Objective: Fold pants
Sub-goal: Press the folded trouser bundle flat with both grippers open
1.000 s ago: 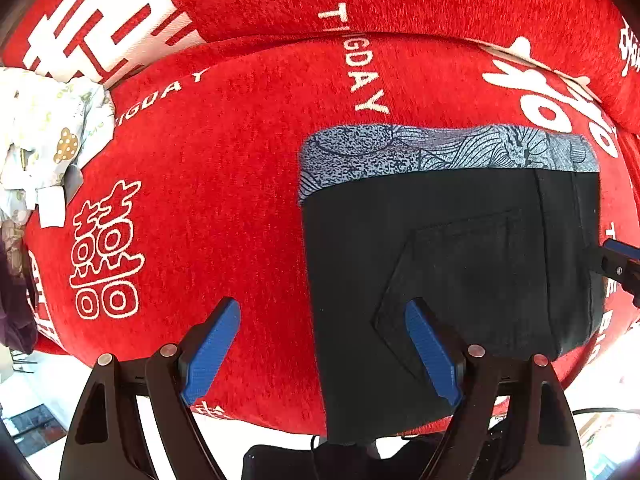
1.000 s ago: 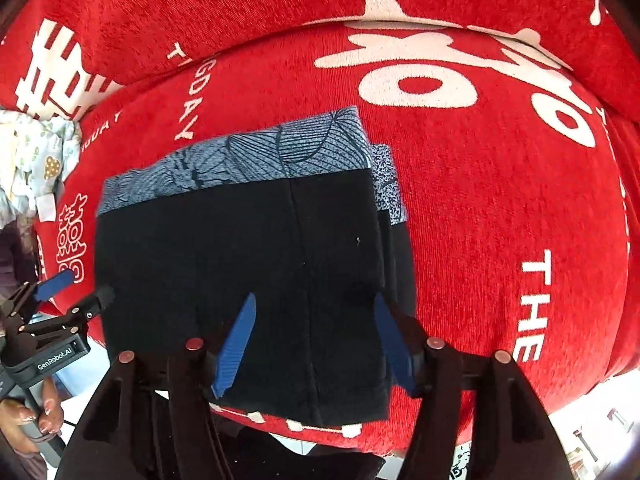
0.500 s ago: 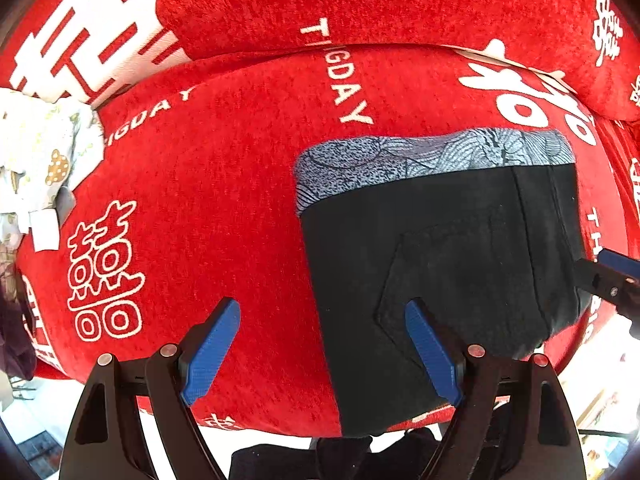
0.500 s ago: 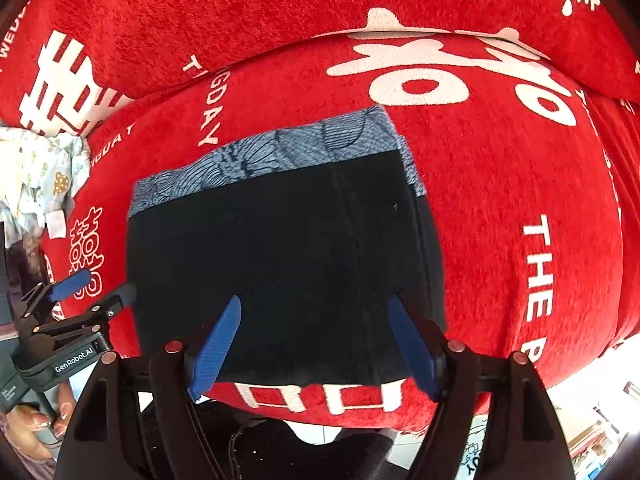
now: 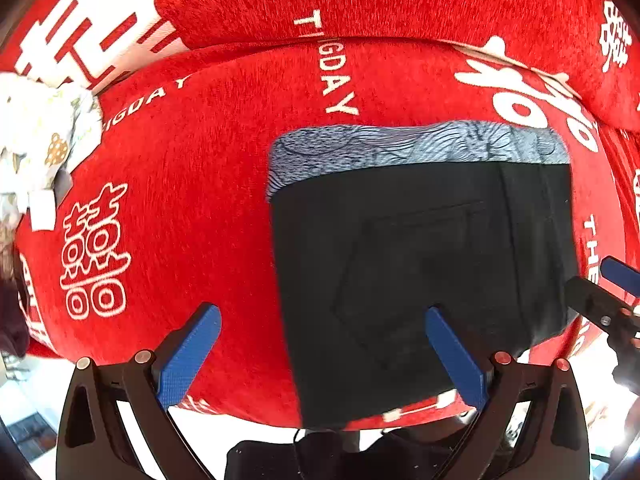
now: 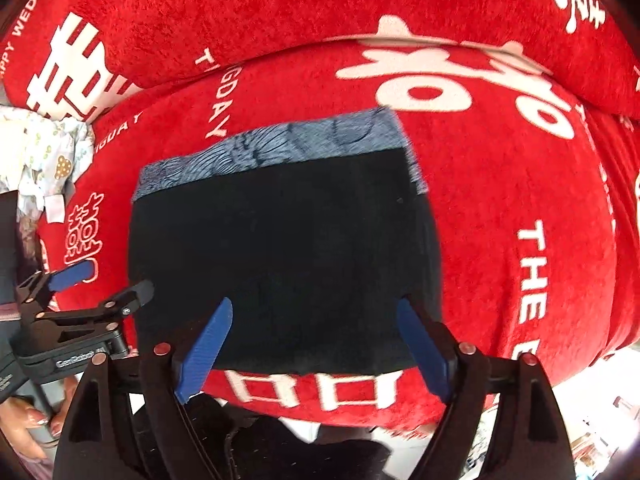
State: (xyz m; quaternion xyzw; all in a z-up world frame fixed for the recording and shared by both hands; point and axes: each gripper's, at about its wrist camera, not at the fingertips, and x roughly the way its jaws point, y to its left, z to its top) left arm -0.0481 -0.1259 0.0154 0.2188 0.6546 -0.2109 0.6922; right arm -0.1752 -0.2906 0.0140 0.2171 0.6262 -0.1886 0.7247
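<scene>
The left gripper [image 5: 322, 350] hangs above the cushion with its blue pads [image 5: 188, 356] spread wide and still opening; they grip nothing, one pad over bare red cloth, the other over the near left part of the folded black pants [image 5: 420, 264]. The right gripper [image 6: 314, 344] also points down over the pants [image 6: 280, 256], its jaws parting too, with nothing pressed between the pads, which float above the near edge of the fabric. Each gripper shows at the edge of the other's view; the black body of the left one bears a white brand mark too blurred to read surely, and a hand [image 6: 28, 420] holds its grip.

The pants lie flat in a neat rectangle, back pocket up, with a blue-grey patterned layer [image 5: 400, 144] showing along the far edge.

They rest on a red plush sofa cover [image 5: 200, 160] printed in white with "THE", "BIGDAY" in part, and large double-happiness characters [image 5: 94, 256]. A back cushion [image 6: 280, 12] rises behind. A pale printed garment [image 5: 36, 136] with a white tag lies at the left end. Light flooring shows below the seat edge.
</scene>
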